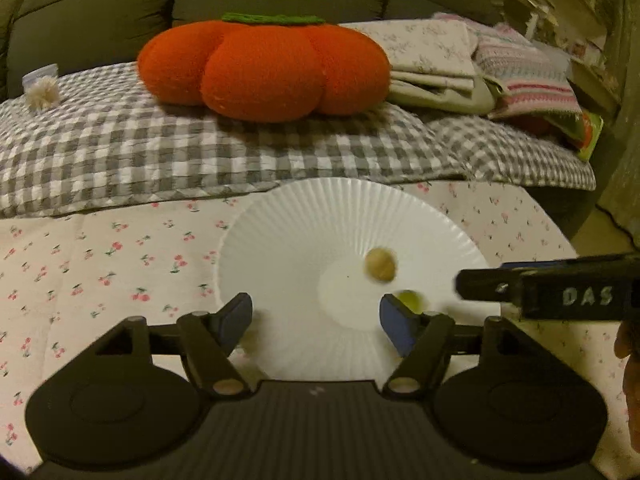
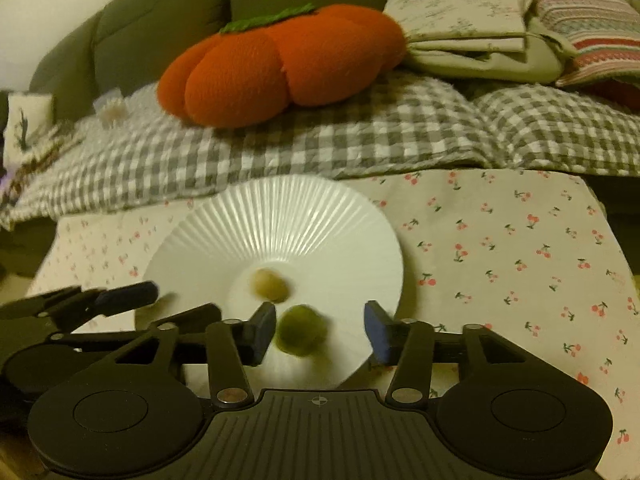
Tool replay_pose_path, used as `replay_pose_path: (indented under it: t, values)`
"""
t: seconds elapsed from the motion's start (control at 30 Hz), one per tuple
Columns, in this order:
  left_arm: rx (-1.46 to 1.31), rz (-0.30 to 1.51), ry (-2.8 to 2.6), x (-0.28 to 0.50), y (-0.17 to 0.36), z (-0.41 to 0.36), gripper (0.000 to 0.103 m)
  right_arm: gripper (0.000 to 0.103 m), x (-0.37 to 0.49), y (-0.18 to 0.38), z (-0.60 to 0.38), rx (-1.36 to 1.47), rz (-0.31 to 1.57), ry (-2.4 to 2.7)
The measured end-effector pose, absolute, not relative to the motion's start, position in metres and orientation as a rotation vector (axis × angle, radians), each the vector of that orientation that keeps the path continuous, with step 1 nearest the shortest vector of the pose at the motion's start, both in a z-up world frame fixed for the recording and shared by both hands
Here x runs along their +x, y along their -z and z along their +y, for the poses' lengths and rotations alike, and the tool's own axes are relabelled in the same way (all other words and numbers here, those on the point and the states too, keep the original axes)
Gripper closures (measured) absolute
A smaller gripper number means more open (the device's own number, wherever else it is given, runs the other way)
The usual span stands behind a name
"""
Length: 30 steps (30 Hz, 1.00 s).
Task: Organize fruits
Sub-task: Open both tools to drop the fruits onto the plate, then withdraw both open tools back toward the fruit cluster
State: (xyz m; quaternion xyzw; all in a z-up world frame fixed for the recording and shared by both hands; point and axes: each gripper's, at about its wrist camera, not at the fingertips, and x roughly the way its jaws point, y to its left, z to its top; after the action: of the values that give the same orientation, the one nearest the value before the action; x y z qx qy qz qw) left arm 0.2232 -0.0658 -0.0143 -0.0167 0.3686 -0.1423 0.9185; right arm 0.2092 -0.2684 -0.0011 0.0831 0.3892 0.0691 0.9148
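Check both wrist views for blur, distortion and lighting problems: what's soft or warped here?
Left wrist view: warm dim light; the tan fruit and green fruit on the ribbed white plate are smeared, and fisheye bends the sofa edge. Right wrist view: heavier motion blur, green fruit and orange pumpkin cushion soft; corners vignetted dark.

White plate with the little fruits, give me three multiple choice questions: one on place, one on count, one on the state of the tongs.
1. Where does the green fruit lie?
A. on the white plate
B. on the checked blanket
C. on the orange cushion

2. How many small fruits are on the plate?
A. one
B. two
C. four

3. How do the right tongs stand?
A. shut on the green fruit
B. shut and empty
C. open around the green fruit

Answers: 1 A, it rests on the plate's near part. 2 B, the green one and a tan fruit. 3 C, gaps show beside the fruit.
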Motion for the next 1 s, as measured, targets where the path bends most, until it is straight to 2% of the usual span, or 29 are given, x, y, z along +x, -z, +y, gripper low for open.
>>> replay_pose_path:
  t: [0.17,0.3,0.43,0.53,0.6,0.7,1.0]
  values:
    - [-0.093,0.763,0.263,0.211,-0.004,-0.048,0.030,0.053,0.200,-0.013,-0.280,0.236,0.780,-0.099]
    - [-0.133,0.755,0.226,0.192,-0.021,-0.033,0.026,0.045,0.188,-0.029,-0.276,0.259,0.753,-0.094]
    - [-0.157,0.754,0.197,0.171,-0.037,-0.017,0.022,0.043,0.170,-0.047,-0.266,0.277,0.723,-0.099]
    - [-0.163,0.761,0.176,0.152,-0.047,-0.007,0.019,0.034,0.149,-0.064,-0.260,0.282,0.676,-0.113]
    - [-0.161,0.762,0.166,0.139,-0.053,-0.002,0.015,0.022,0.135,-0.073,-0.254,0.269,0.651,-0.137]
    - [-0.158,0.760,0.145,0.119,-0.058,0.004,0.011,0.009,0.119,-0.080,-0.244,0.221,0.628,-0.134]
    - [-0.179,0.805,0.106,0.080,-0.045,0.025,0.008,0.002,0.080,-0.084,-0.232,0.204,0.623,-0.129]
